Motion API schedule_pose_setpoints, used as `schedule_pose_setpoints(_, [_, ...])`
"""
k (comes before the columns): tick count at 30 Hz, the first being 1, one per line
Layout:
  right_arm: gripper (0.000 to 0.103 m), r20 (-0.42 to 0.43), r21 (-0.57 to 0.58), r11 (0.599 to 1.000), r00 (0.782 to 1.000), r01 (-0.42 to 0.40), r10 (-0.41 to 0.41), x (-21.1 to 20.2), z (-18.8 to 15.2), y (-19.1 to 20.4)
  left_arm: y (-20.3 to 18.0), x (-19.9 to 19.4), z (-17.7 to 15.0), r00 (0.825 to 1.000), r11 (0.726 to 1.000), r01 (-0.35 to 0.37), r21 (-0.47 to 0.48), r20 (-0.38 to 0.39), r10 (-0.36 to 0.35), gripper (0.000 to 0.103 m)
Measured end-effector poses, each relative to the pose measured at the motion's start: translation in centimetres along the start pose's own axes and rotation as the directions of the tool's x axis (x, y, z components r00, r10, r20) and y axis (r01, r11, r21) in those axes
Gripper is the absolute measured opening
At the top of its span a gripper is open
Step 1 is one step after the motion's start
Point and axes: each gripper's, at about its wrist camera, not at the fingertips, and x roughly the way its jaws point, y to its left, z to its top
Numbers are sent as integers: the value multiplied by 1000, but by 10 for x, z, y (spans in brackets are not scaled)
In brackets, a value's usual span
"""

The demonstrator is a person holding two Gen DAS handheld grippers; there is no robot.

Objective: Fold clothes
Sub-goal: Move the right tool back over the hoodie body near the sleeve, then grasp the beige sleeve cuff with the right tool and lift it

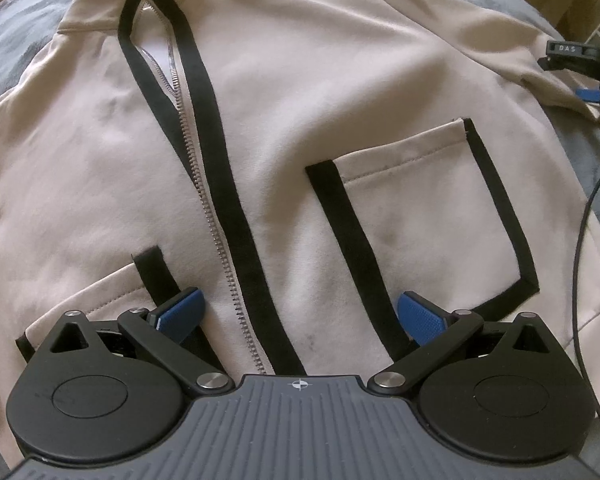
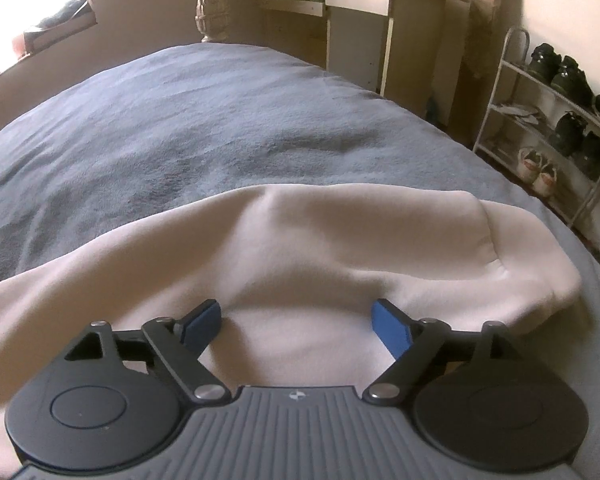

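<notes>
1. Jacket first: the pale beige fleece zip jacket with black trim (image 1: 284, 92) lies front-up, spread flat on a grey-blue blanket-covered bed (image 2: 188, 120).
2. Its silver metal zipper (image 1: 216, 232) runs down the middle between two black bands, closed along the lower part and parted near the collar.
3. I see a black-edged patch pocket (image 1: 432, 216) on one side of the zipper and part of a second black-edged pocket (image 1: 100, 300) on the other.
4. My left gripper (image 1: 300, 316) hangs over the jacket's lower front, its jaws spread wide; the blue pads (image 1: 182, 314) stand either side of the zipper with nothing pinched between them.
5. From the right wrist view, a plain beige sleeve or side fold (image 2: 380, 236) bulges up ahead of me, its rounded end toward the bed's edge.
6. My right gripper (image 2: 298, 326) sits low over that cloth with its jaws spread; whether the blue tips touch the fabric I cannot tell, but nothing is gripped.
7. In the left wrist view the right gripper shows at the far edge, beside the jacket's shoulder, with a thin black cable (image 1: 580, 248) trailing down.
8. Beyond the bed stand a white wire shoe rack holding dark shoes (image 2: 560, 120) and a cream desk (image 2: 360, 20).
</notes>
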Motion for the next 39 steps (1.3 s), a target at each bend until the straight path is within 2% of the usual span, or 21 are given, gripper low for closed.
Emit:
schedule_pose_setpoints(6, [95,-16,3,1000,1000,20,-20,0,0,1,-5,0,-2,1000,1000,-22,9,13,22,103])
schedule_pose_setpoints(18, [99,-13,13,1000,1000,24,-24,1,-2,-1,-1,-23,-14,998,999,9,-31,70,-7,103])
schedule_pose_setpoints(24, [100,-5,11,1000,1000,18,-18,1,-4,-3,1,-47,-9,986,998,49,-39,159,-42,103])
schedule_pose_setpoints(26, [100,-2,10,1000,1000,16,-16,1,-5,-3,3,-48,-1,983,998,40,-54,180,-29,103])
schedule_pose_setpoints(31, [100,5,5,1000,1000,10,-10,1,-5,-4,7,-35,9,986,994,-5,-110,166,23,103])
schedule_pose_setpoints(36, [100,76,-10,1000,997,-2,2,-18,2,-18,12,-26,8,984,994,-35,-107,171,53,103])
schedule_pose_setpoints(37, [100,126,33,999,992,-7,3,-25,6,-29,13,-24,8,983,994,-41,-104,174,59,103])
schedule_pose_setpoints(39, [100,187,189,982,982,-31,-5,-35,12,-64,15,-19,8,984,993,-56,-100,162,71,103])
